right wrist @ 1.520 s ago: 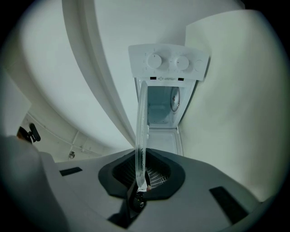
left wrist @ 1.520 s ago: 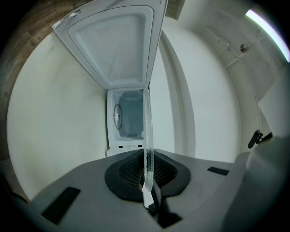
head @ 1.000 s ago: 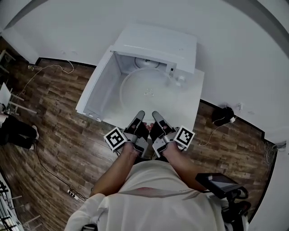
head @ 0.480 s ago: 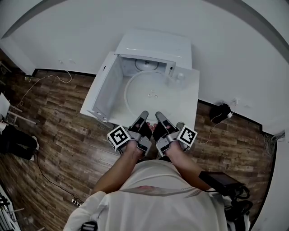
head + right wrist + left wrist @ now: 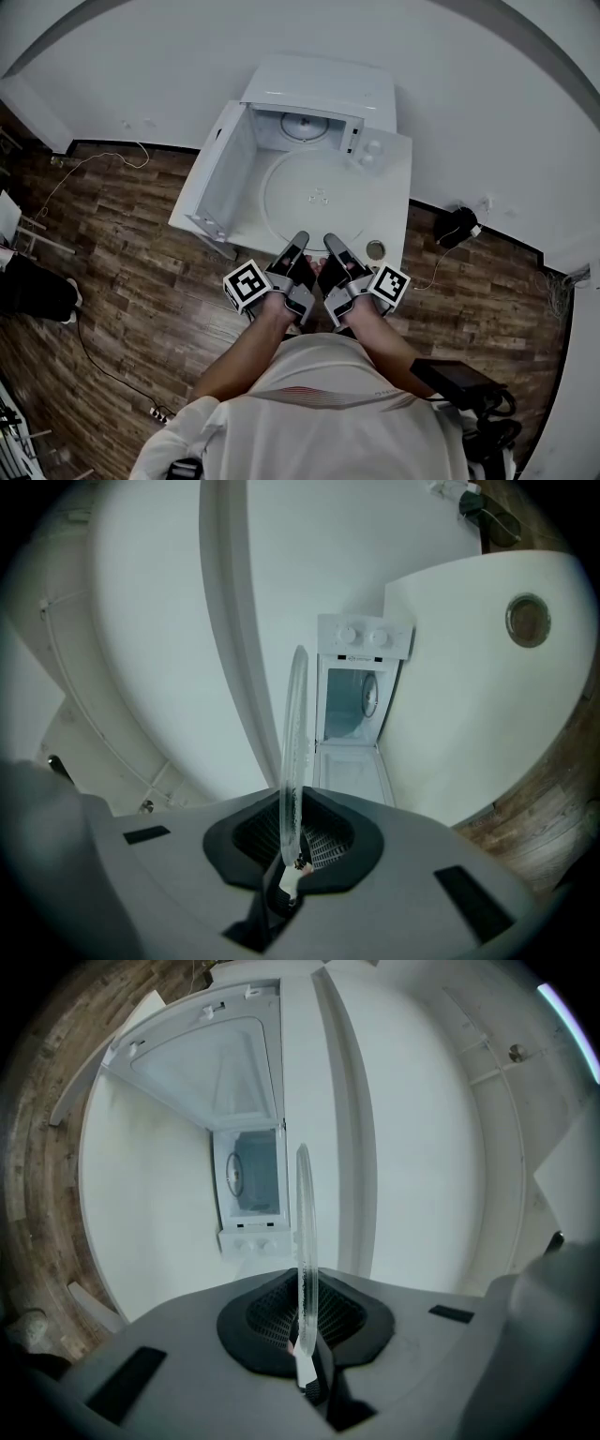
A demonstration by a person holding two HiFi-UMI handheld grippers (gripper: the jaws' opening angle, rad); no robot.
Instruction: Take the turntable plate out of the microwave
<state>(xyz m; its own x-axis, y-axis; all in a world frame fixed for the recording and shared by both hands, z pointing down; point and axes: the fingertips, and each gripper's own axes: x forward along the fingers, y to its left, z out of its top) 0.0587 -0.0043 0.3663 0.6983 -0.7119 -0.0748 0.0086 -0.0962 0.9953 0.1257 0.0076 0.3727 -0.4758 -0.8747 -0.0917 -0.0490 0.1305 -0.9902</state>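
Removal looks nearly done: my left gripper (image 5: 298, 240) and right gripper (image 5: 330, 242) pinch the clear round glass turntable plate (image 5: 319, 183) just outside the white microwave (image 5: 323, 89); next I need a level set-down.

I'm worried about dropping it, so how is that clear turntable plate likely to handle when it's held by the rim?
Probably stiff: the turntable plate looks flat though the left gripper and right gripper pinch only its near rim. Likely slippery and breakable, as it looks like smooth clear glass. Held from one edge, it may lever downward.
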